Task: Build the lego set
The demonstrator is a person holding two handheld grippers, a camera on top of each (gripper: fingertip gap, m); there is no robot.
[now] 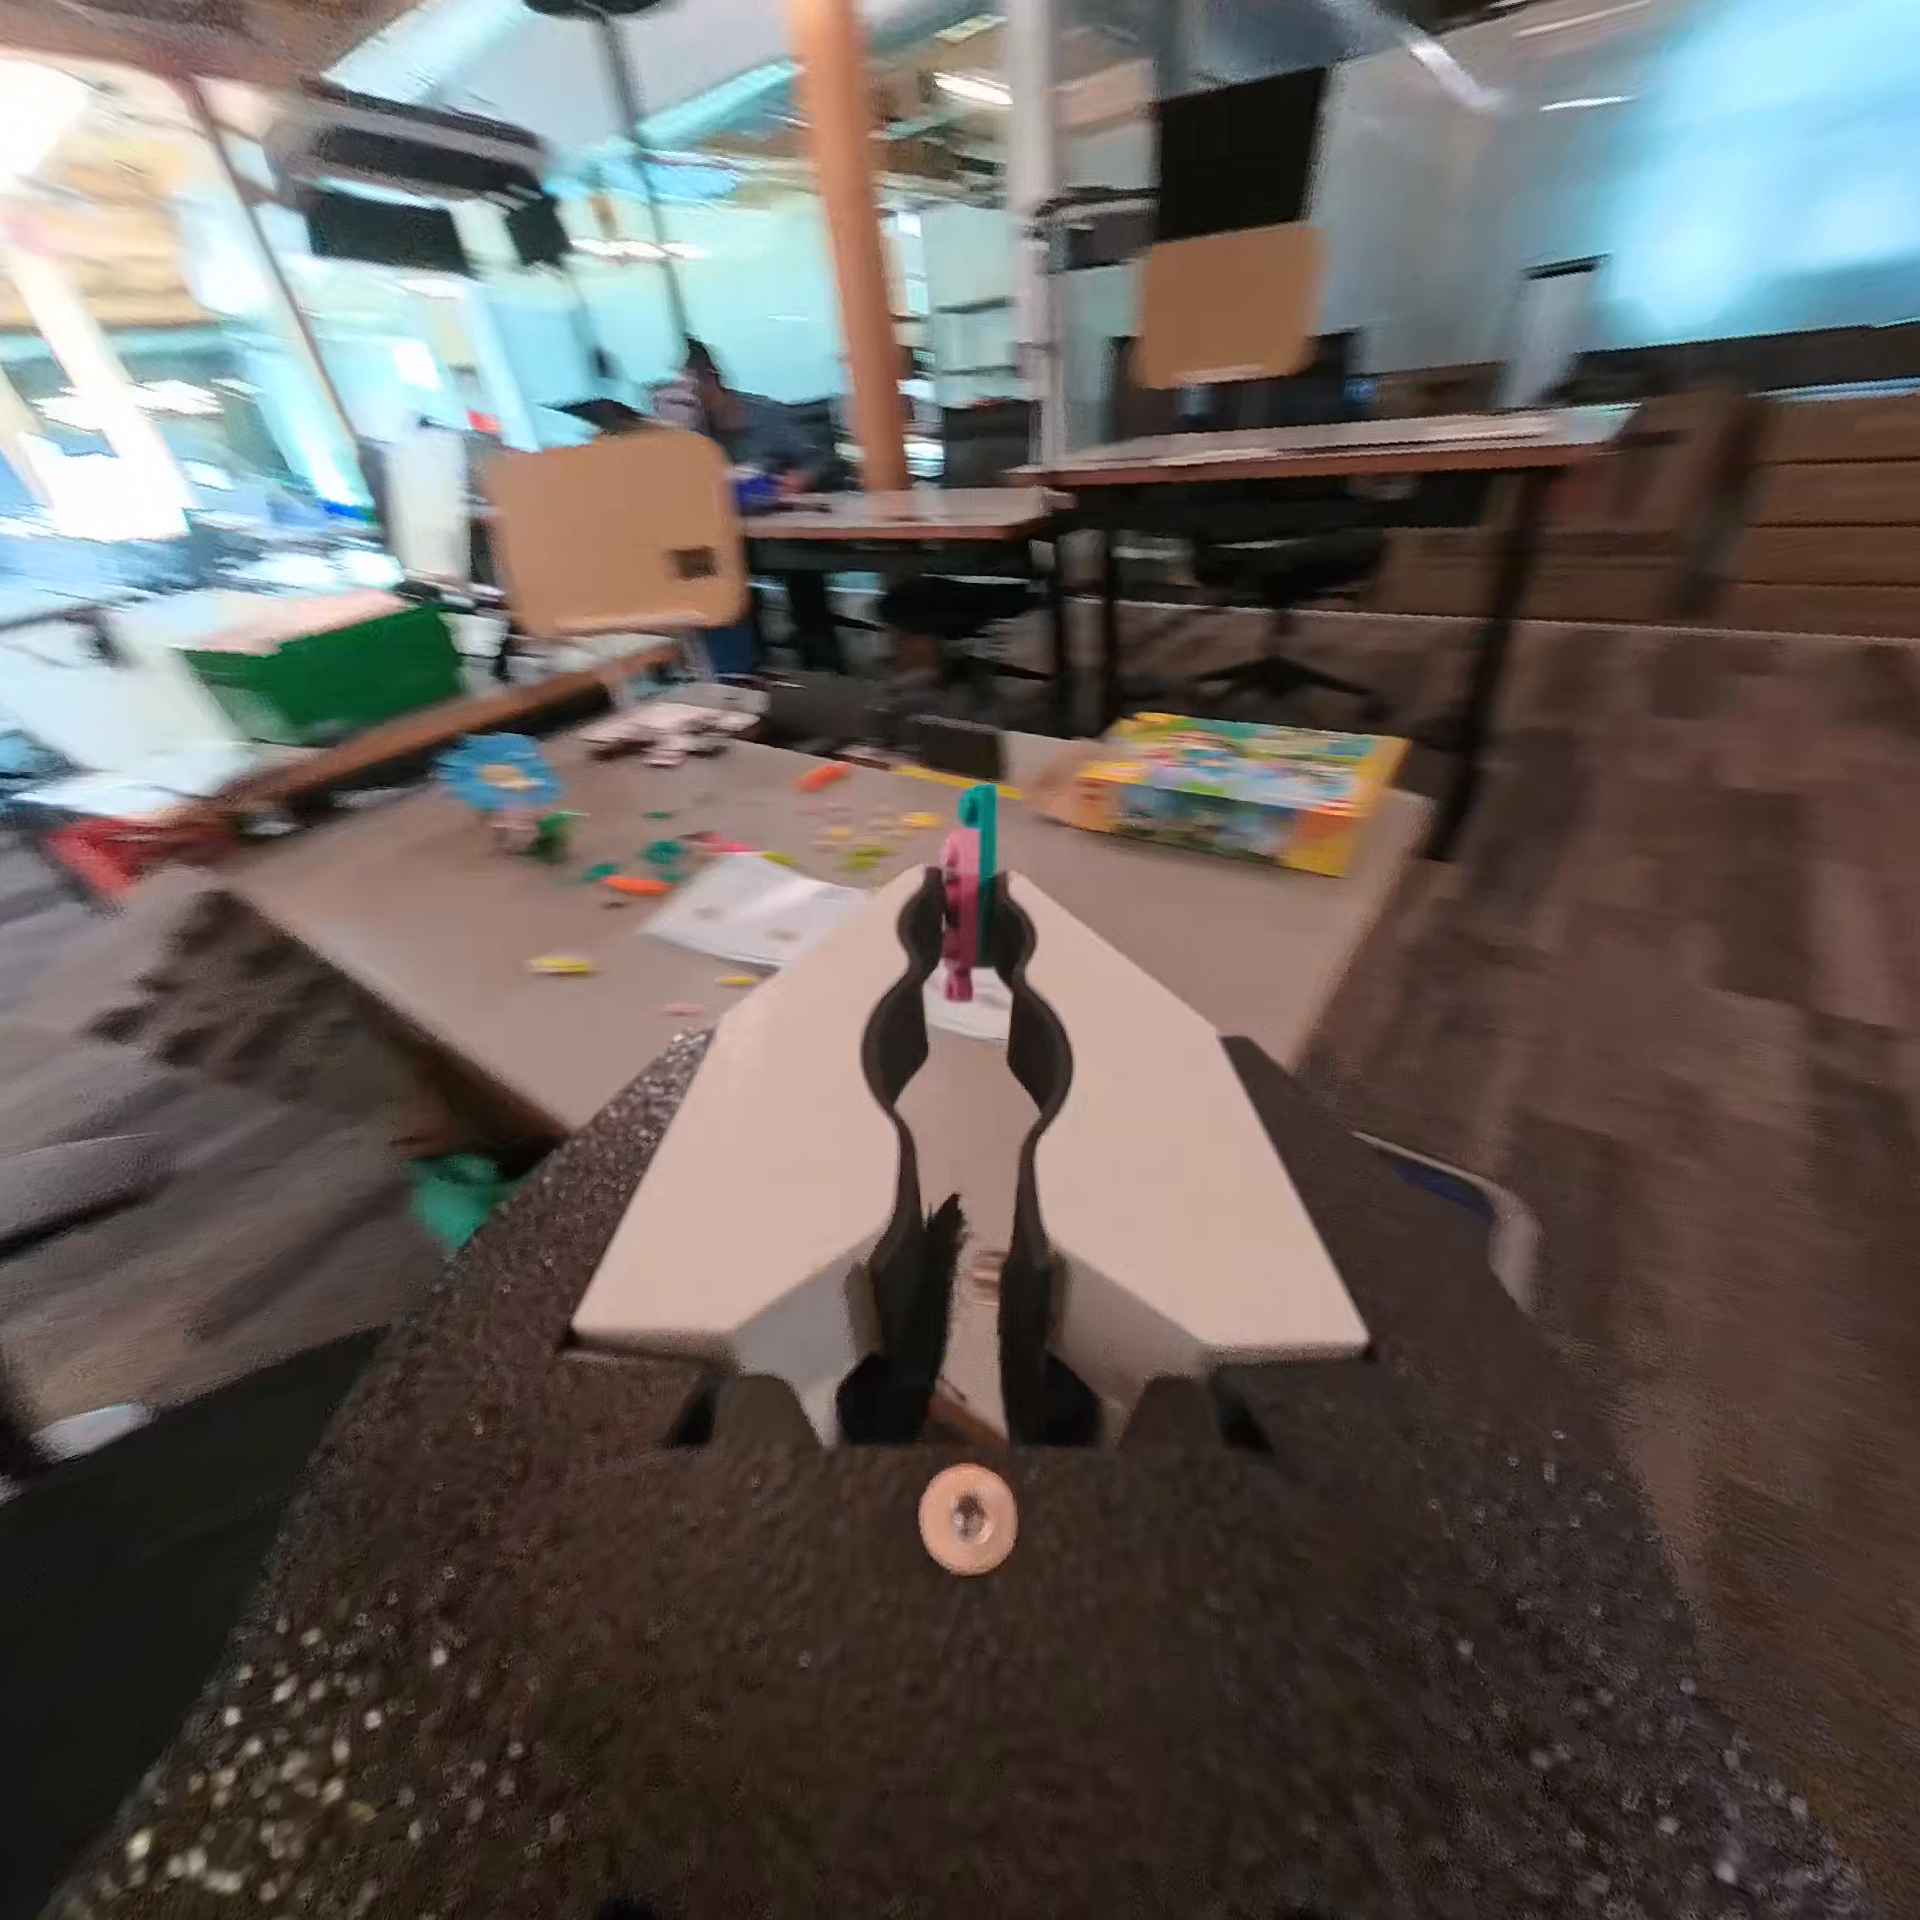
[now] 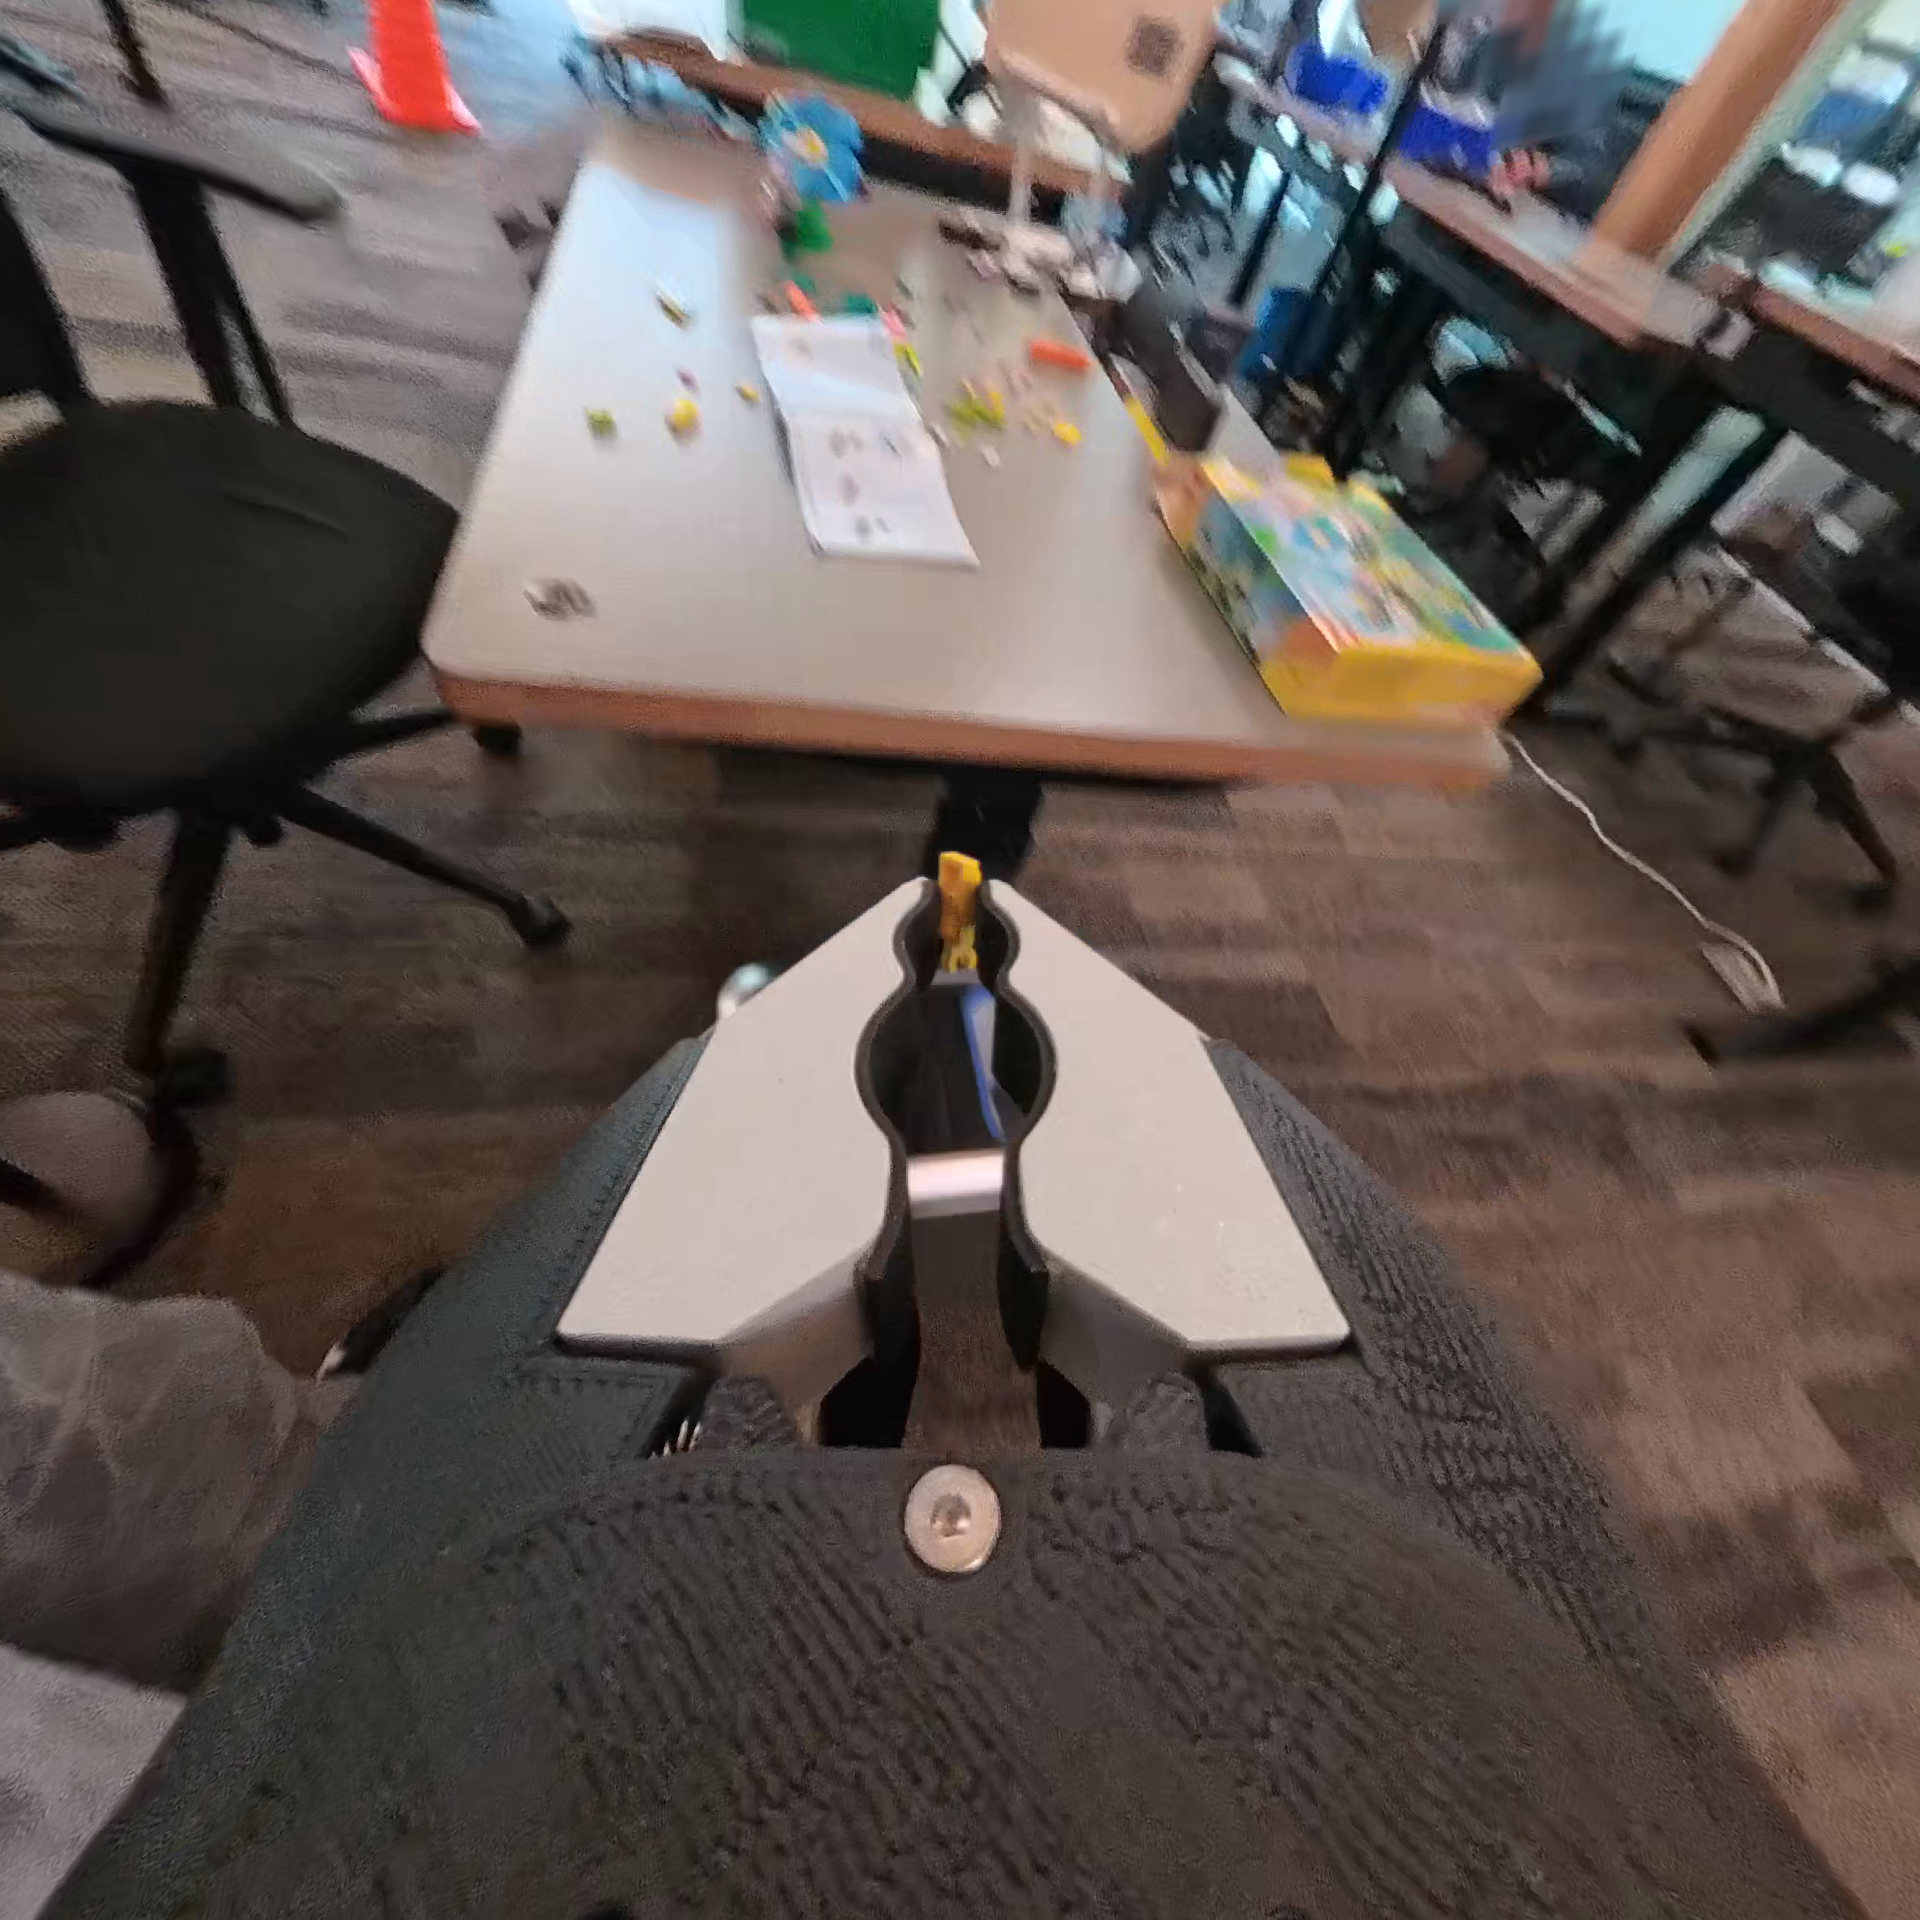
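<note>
Above a grey surface [image 2: 665,582] in an open workshop, both tongs hang off the work area, each loaded w/ a small part, apparently poised for a mid-air join. At far left of the left wrist view, a blue flower model [image 1: 499,774] stands near the surface's back edge, presumably a finished portion of the lego set parked out of the way. Loose pieces [image 1: 634,868] in green, orange & yellow lie scattered beside it, spread flat so each can be singled out. An open instruction booklet [image 1: 753,909] rests centre, pages up for reference. Left tongs [image 1: 961,899] are clenched on a pink-and-teal piece [image 1: 966,883], held upright at the very tips so most of it stands clear for mating. Further right sits the yellow set box [image 1: 1236,795], pushed toward the edge, leaving the middle free.

Right wrist view, taken from farther back & higher: a black office chair [image 2: 187,582] at left, the booklet [image 2: 862,457] mid-surface, the box [image 2: 1351,592] at right corner. Right tongs [image 2: 958,899] are clamped on a small yellow piece [image 2: 957,894], pinched at the tips over carpet. Heavy motion blur in both views; exact stud shapes can't be read. Judged stage: build partly done, many pieces unplaced.
</note>
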